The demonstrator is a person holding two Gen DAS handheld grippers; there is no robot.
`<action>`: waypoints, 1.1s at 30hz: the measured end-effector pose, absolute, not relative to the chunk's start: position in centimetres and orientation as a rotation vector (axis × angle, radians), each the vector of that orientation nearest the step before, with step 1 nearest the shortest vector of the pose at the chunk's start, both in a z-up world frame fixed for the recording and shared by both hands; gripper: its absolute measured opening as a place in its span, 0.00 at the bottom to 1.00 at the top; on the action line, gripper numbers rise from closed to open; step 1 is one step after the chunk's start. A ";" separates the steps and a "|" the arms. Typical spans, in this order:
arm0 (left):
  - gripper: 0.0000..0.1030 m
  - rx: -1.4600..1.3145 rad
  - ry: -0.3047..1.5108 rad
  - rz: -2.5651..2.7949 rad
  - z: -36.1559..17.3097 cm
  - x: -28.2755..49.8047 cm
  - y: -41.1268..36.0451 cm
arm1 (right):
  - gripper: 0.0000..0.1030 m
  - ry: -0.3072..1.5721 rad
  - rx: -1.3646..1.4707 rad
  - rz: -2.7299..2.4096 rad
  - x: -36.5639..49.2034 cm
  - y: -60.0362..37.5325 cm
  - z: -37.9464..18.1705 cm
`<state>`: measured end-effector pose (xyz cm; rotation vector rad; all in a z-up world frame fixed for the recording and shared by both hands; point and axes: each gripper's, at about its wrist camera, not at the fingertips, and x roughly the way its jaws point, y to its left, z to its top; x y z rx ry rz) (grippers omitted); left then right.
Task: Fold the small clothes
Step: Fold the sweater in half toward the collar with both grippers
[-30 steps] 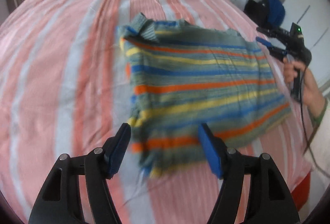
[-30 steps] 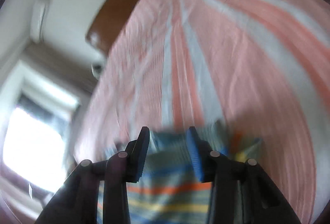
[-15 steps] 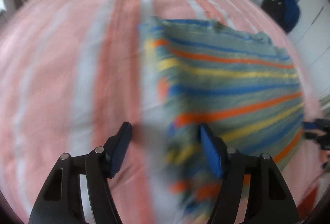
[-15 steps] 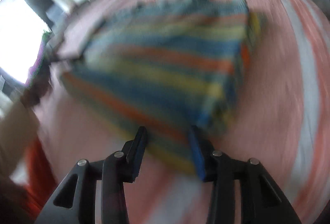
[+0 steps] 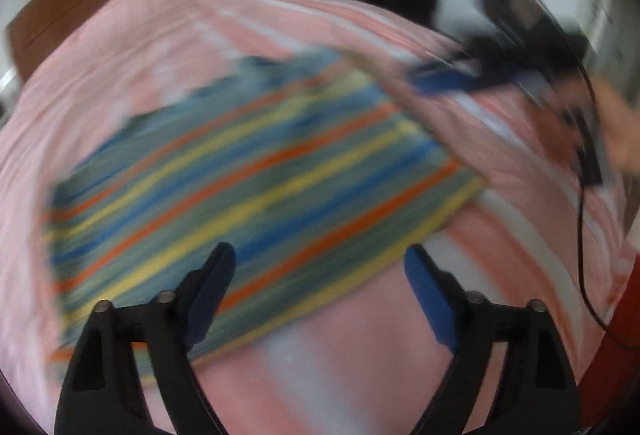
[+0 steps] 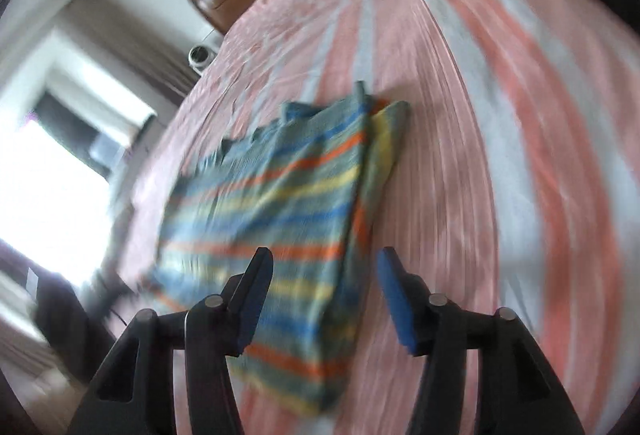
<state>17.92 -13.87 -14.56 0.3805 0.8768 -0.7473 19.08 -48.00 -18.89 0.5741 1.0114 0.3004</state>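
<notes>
Striped sweater (image 5: 256, 171) lies flat on the bed (image 5: 132, 47), already folded into a rough rectangle; in the right wrist view a doubled layer shows along its edge at about 1 o'clock from centre (image 6: 384, 139). Both views are smeared with motion blur, so fine detail of seams and cuffs is lost to us. Left hand-held gripper (image 5: 320, 295) hangs above the near edge of the sweater, jaws spread wide, nothing between them. Right hand-held gripper (image 6: 324, 295) likewise stands wide and empty, its left finger over the striped cloth and its right finger over bare bedspread. In the left wrist view we also see the right hand-held gripper at roughly 2 o'clock, near the far corner of the sweater; whether it touches the cloth there we cannot tell. Our judgement on handling: knit fabric, soft, light, limp, not fragile; it will sag and drag across the bedspread instead of holding its shape, and stacked layers may slip apart if only the top one is pinched. We would take hold at two corners of one short edge, biting through all layers, and carry both over together.
</notes>
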 end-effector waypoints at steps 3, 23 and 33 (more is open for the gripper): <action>0.77 0.428 0.858 -0.779 -16.5 17.9 -18.3 | 0.53 1.062 0.648 0.280 22.8 -49.5 -20.2; 0.02 -0.315 0.770 -0.533 -10.5 18.3 5.4 | 0.09 0.967 0.486 0.579 33.0 -29.2 -12.0; 0.70 -0.399 0.726 -0.506 -10.8 17.5 12.6 | 0.09 1.036 0.416 0.679 35.4 -15.6 -15.3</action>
